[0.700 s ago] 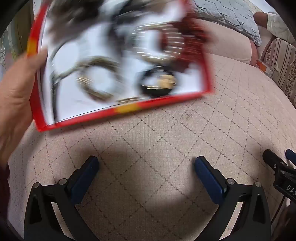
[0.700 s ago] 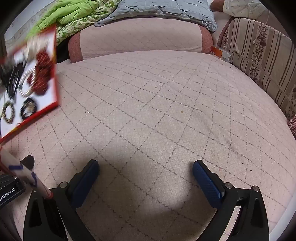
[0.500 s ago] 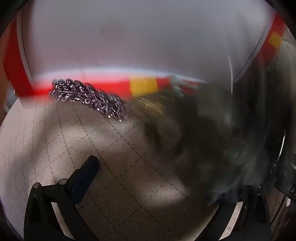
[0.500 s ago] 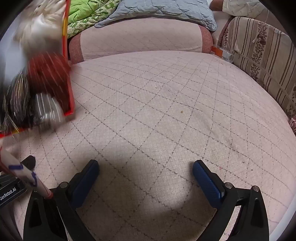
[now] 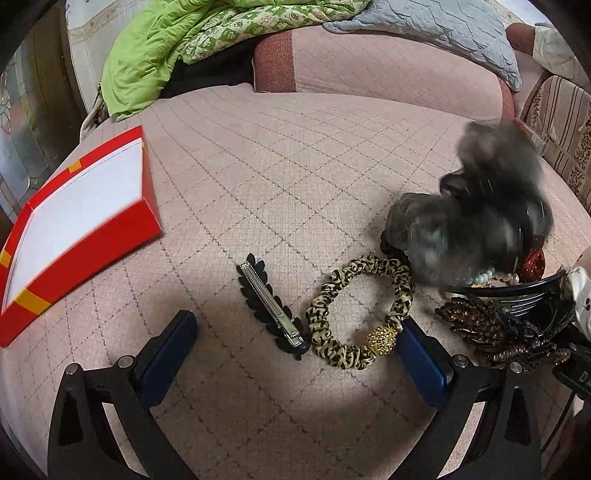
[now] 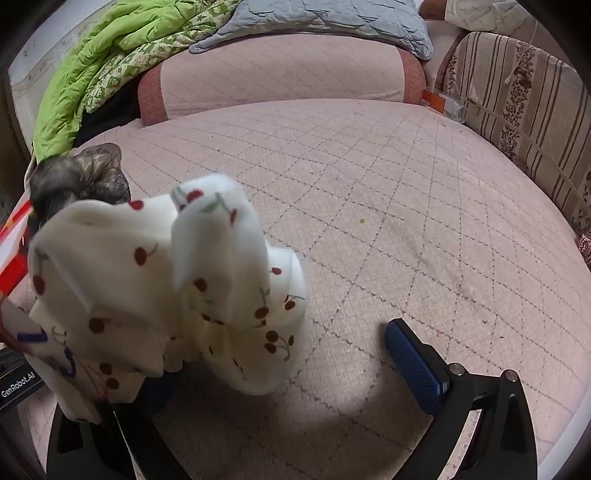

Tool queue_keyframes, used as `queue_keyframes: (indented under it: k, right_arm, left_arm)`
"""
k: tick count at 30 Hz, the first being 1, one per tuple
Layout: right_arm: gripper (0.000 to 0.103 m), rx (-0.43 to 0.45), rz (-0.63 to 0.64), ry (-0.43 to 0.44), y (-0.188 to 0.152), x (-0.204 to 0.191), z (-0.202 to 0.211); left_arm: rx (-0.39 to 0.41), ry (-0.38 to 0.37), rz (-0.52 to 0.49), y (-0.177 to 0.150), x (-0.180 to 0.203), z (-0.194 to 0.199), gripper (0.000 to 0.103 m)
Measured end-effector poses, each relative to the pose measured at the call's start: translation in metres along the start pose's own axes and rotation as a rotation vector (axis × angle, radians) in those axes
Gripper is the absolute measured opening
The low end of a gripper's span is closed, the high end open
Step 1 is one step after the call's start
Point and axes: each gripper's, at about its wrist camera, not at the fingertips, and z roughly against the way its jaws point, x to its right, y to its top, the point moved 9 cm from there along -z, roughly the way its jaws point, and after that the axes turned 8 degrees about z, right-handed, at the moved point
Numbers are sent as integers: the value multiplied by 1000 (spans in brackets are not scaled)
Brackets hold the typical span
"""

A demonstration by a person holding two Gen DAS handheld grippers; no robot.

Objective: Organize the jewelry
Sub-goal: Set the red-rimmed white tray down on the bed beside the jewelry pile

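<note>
In the left wrist view a red box (image 5: 74, 236) with a white inside lies empty at the left on the quilted bed. A black leaf hair clip (image 5: 271, 308) and a leopard scrunchie (image 5: 360, 314) lie between my open left gripper (image 5: 295, 354) fingers. A blurred dark fabric piece (image 5: 480, 206) is in motion at the right above a pile with beads, a brown beaded clip (image 5: 480, 328) and a black comb. In the right wrist view a white cherry-print scrunchie (image 6: 166, 288) is blurred over the left finger of my open right gripper (image 6: 284, 362).
A green quilt (image 5: 177, 48) and a grey pillow (image 5: 436, 22) lie at the back by a pink bolster (image 5: 369, 70). A striped chair (image 6: 524, 110) stands at the right. The quilted bed surface (image 6: 388, 206) spreads ahead of the right gripper.
The red box was tipped over, spilling the jewelry and hair pieces onto the bed. The box now lies empty at the left. Pieces are still falling. Both grippers stayed open and still.
</note>
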Motion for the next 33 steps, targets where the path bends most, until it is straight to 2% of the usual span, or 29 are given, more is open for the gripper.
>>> queue_keyframes:
  k: [9,12,15,17,19,22,27,30,33]
  right_arm:
    - [103,-64,-49,19,-13,8,19]
    - [103,-38,-50,29,-16,8,36]
    - [103,-7,-56,47,-24,10,59]
    - [103,24,-68,61,-28,12,76]
    - [103,51,-57,67,-30,11,90]
    - [103,104,-50,93,-33,4,112]
    - [103,195,-17,103,-41,-5,150]
    - [103,255,-19,136,-45,-5,171]
    - [103,300,4,131,-50,-10,185]
  left_arm:
    - [6,-2,-1,-1,-4,5,103]
    - [-4,7,-4,0,-3,5,103]
    - [-28,-19,-21,-4,-4,12,103]
    - [-15,-39,-43,-8,-2,28,103]
    - [29,-67,-31,-13,-1,52,103]
    - [152,-86,-59,-20,5,106,103]
    - [275,-114,-72,-28,4,173,103]
    - [295,-116,-62,-31,0,192,103]
    - [287,-108,-56,-39,-9,198,103]
